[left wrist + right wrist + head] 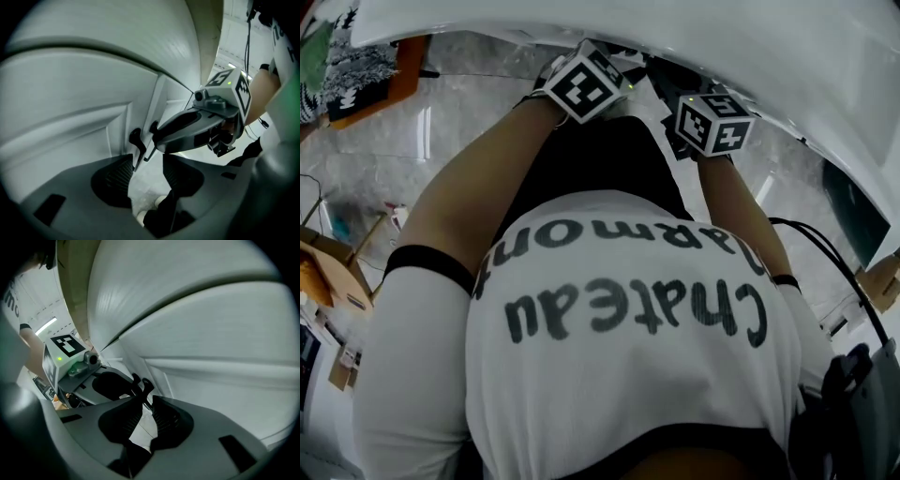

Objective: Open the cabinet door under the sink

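Nearest the head camera is the person's white T-shirt with dark lettering (pixel 628 309), bent forward over a grey marble-look tiled floor (pixel 469 122). Both bare forearms reach ahead to the square-patterned marker cubes (pixel 586 84) that ride on the two tools, close under the white curved sink top (pixel 741 37). The left gripper (pixel 147 180) points down at the cabinet front with its ribbed dark fingers (pixel 112 180) set well apart and gripping nothing. Between them shows only pale door surface, and the tips lie just short of a black curved handle (pixel 136 142) on the white panelled left cabinet door (pixel 70 126). A second black handle (pixel 153 127) stands just beside the first, across the centre seam where the two doors meet. The right gripper (pixel 145 420) comes at the same seam from the other side, and its fingers (pixel 171 418) stand apart by a narrower gap. The pair of handles sits right at their tips, but whether a pad touches one cannot be made out. Beyond spreads the white panelled right cabinet door (pixel 225 380). Both doors lie closed and flush under the overhanging sink top, and each gripper view shows the other tool close alongside.
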Demonstrator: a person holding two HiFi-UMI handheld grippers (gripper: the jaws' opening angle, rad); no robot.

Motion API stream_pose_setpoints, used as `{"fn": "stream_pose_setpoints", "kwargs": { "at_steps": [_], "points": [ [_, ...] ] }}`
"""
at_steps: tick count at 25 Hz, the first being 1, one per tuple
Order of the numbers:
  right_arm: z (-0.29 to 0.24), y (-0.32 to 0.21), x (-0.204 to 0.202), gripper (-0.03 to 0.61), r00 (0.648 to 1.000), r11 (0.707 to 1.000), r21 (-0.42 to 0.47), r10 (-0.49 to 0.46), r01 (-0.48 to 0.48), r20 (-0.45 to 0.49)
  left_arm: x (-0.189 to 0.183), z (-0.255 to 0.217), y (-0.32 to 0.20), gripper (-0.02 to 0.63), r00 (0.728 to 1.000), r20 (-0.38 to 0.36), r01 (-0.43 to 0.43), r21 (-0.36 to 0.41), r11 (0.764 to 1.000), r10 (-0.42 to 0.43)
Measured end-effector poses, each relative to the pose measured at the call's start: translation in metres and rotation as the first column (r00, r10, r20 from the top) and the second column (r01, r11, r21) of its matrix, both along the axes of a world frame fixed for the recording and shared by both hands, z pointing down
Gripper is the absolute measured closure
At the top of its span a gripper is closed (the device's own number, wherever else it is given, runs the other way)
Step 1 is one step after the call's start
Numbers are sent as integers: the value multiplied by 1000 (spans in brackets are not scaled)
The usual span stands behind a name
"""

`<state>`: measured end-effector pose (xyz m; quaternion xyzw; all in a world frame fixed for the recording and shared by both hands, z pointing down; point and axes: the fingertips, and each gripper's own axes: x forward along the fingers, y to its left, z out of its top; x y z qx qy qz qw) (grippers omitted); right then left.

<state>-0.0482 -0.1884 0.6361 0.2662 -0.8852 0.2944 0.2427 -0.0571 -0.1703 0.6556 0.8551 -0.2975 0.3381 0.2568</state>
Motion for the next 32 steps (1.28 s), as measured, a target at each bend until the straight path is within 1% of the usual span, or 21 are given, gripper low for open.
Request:
{"fn": "stream_pose_setpoints", "kwargs": {
  "at_steps": [2,5,8,10,11,12,14,16,18,21,23,28,32],
  "points": [
    [0,0,-2,506,1000,1000,-8,10,-10,8,6,4,0,425,999,12,-29,-5,1000,29],
    [1,0,-3,509,999,999,-11,36,-36,1,11,9,0,425,996,47,-82,28,996,80],
    [3,2,-5,506,998,999,5,37,-37,-42,9,11,3,425,994,44,-103,37,994,102],
    [3,4,-7,506,995,999,53,4,1,-102,8,11,7,426,993,36,-109,15,994,108],
    [2,5,-7,508,991,997,76,-17,27,-134,9,10,10,425,994,28,-108,-10,994,108],
    [2,6,-7,529,986,994,92,-38,53,-161,10,9,13,413,994,18,-106,-38,994,107],
    [2,8,-6,537,979,990,100,-76,96,-188,11,6,17,398,993,10,-114,-69,991,115],
    [2,12,-4,538,975,989,89,-97,117,-199,12,6,22,397,986,36,-160,-55,986,162],
    [4,17,-2,538,970,987,81,-117,136,-212,13,10,30,397,972,91,-217,-25,976,218],
    [5,25,0,538,962,982,77,-148,170,-228,12,13,40,397,957,142,-253,-15,967,252],
    [6,29,0,540,959,981,69,-162,183,-234,11,14,46,397,952,151,-266,-25,964,267],
    [5,45,3,540,943,971,37,-220,236,-249,10,14,59,397,946,145,-281,-76,957,289],
    [6,61,9,540,921,958,12,-273,287,-279,6,16,76,397,931,180,-302,-105,948,317]
  ]
}}
